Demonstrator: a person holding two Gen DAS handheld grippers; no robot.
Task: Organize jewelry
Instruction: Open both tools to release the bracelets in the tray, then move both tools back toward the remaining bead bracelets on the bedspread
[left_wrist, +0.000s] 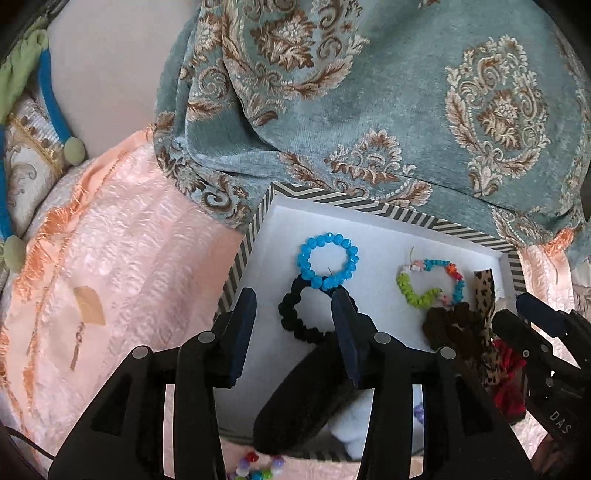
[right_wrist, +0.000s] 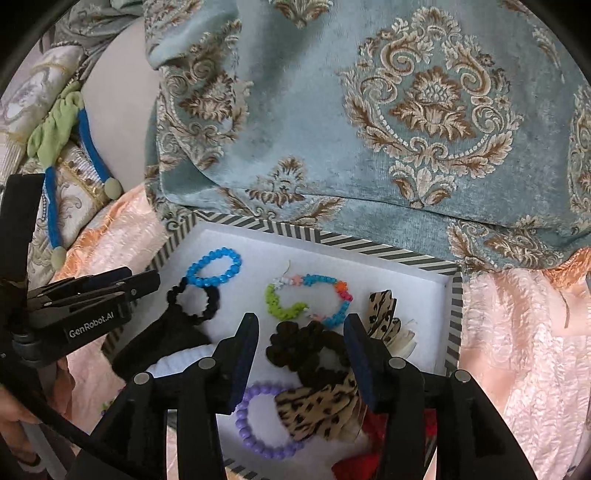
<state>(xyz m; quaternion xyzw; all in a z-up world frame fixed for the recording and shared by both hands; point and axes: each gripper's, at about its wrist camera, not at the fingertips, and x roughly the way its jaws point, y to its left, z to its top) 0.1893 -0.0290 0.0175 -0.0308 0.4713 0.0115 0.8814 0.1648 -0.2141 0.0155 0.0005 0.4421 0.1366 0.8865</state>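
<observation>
A box with a striped rim (left_wrist: 258, 218) (right_wrist: 369, 245) and white lining lies on the bed. In it are a blue bead bracelet (left_wrist: 302, 258) (right_wrist: 192, 276), a black bead bracelet (left_wrist: 286, 314) (right_wrist: 173, 295), a multicolour bracelet (left_wrist: 404, 286) (right_wrist: 273, 304), a purple bracelet (right_wrist: 242, 417), a brown scrunchie (left_wrist: 447, 325) (right_wrist: 295, 343) and a leopard-print bow (right_wrist: 314, 410). My left gripper (left_wrist: 293, 317) (right_wrist: 147, 282) hangs open above the black bracelet. My right gripper (right_wrist: 301, 332) (left_wrist: 511, 310) hangs open above the scrunchie. Neither holds anything.
Teal damask fabric (left_wrist: 369, 110) is draped behind the box. A peach quilted spread (left_wrist: 129, 277) lies under it, with earrings (left_wrist: 79, 332) on the left. A black cloth piece (left_wrist: 295, 406), something red (left_wrist: 509, 369) and loose coloured beads (left_wrist: 258, 469) are near the front.
</observation>
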